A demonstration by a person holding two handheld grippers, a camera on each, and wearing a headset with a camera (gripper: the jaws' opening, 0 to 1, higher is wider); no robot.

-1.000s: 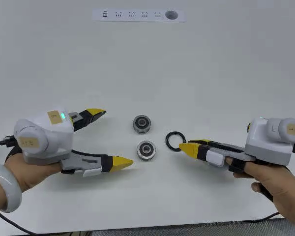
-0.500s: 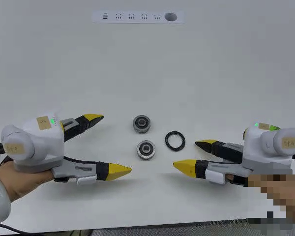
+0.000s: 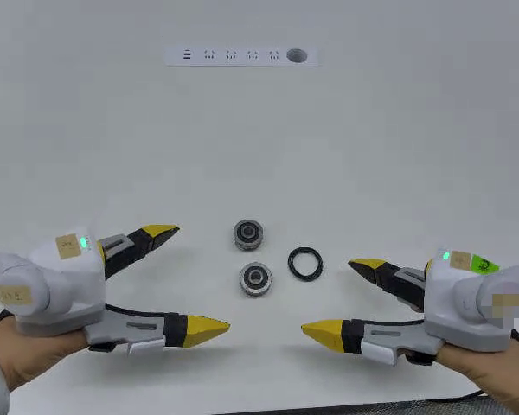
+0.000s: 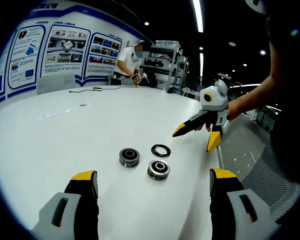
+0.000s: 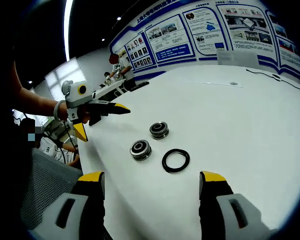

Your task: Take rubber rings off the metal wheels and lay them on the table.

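Lying flat on the white bench (image 3: pixel 355 156), hole up, the black rubber ring (image 3: pixel 305 264) is round with no long axis. It sits loose just right of the near metal wheel (image 3: pixel 256 278) and far metal wheel (image 3: pixel 248 234), touching neither. Both wheels lie flat too, bores up, silver with dark centres. The left gripper (image 3: pixel 202 278) and right gripper (image 3: pixel 327 295) hover low at either side, hand-held, tips aimed inward. Both sets of fingers are spread wide, holding nothing.
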